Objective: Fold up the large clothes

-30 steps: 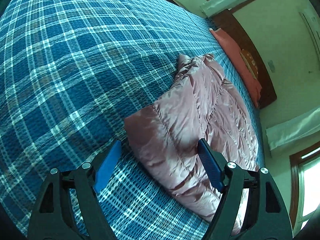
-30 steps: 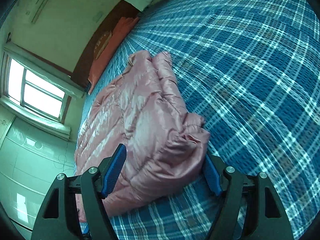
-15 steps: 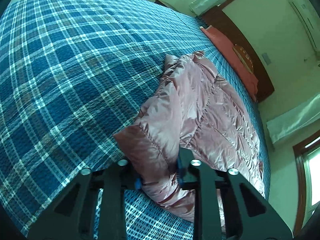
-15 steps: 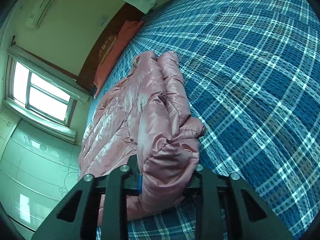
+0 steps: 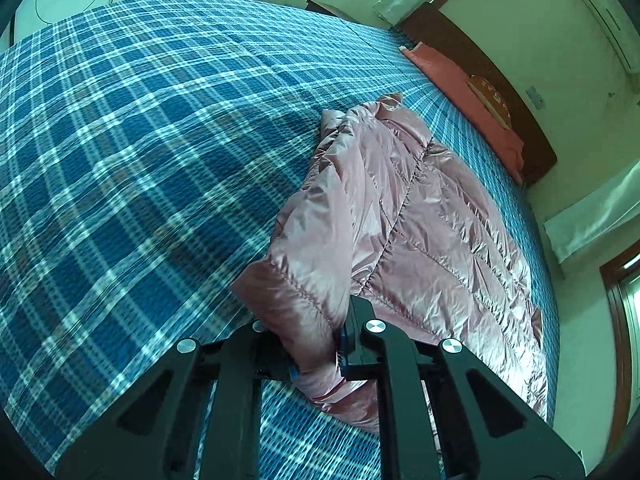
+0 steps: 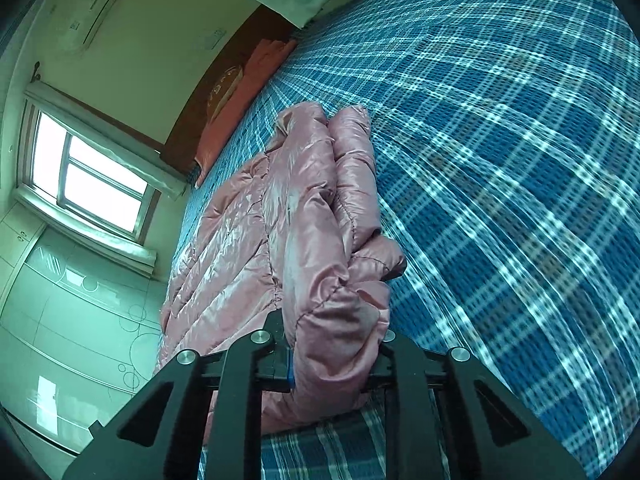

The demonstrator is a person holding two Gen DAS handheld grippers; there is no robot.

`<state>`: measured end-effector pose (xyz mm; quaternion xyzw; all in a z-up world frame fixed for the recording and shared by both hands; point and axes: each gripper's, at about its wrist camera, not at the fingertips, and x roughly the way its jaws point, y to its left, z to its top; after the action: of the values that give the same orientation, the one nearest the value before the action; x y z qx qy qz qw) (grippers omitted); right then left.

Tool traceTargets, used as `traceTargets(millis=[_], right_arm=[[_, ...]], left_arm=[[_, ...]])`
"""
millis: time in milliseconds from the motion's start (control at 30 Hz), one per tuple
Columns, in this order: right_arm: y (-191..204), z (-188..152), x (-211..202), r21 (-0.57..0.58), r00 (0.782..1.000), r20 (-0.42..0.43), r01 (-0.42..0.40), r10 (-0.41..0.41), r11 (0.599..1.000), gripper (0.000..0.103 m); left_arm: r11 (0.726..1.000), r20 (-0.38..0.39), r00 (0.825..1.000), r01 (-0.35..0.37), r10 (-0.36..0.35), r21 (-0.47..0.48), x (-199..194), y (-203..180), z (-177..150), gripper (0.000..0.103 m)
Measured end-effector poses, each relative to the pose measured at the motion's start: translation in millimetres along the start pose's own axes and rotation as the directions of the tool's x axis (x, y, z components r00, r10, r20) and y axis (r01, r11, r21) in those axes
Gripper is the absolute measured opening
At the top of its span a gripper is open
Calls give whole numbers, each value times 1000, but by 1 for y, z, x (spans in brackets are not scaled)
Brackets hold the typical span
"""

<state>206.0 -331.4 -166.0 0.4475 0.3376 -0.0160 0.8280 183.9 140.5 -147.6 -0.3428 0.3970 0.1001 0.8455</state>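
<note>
Pink quilted jacket [image 5: 404, 216], lying lengthwise on blue plaid bedspread [image 5: 132, 152]. Left gripper [image 5: 316, 344]: jaws just closed, clamped on near hem corner. Right gripper [image 6: 334, 354]: likewise just closed, pinching bunched hem, apparently ready to lift and fold.

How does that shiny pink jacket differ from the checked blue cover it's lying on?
The pink puffer jacket is glossy, quilted and bunched into folds; the blue plaid bedspread is matte, woven and spread flat. The jacket covers a narrow strip; the bedspread covers the whole bed. Only the jacket is pinched by the left gripper and right gripper.
</note>
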Motion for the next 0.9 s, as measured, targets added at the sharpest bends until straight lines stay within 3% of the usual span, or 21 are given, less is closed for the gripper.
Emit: traceTargets(millis=[900], right_arm=[[-31,-55,-63,-3,999,-43,-12,12,1000,18]], left_arm=[[1000,-47,999,18,-18,-14,-53,48,-31,13]])
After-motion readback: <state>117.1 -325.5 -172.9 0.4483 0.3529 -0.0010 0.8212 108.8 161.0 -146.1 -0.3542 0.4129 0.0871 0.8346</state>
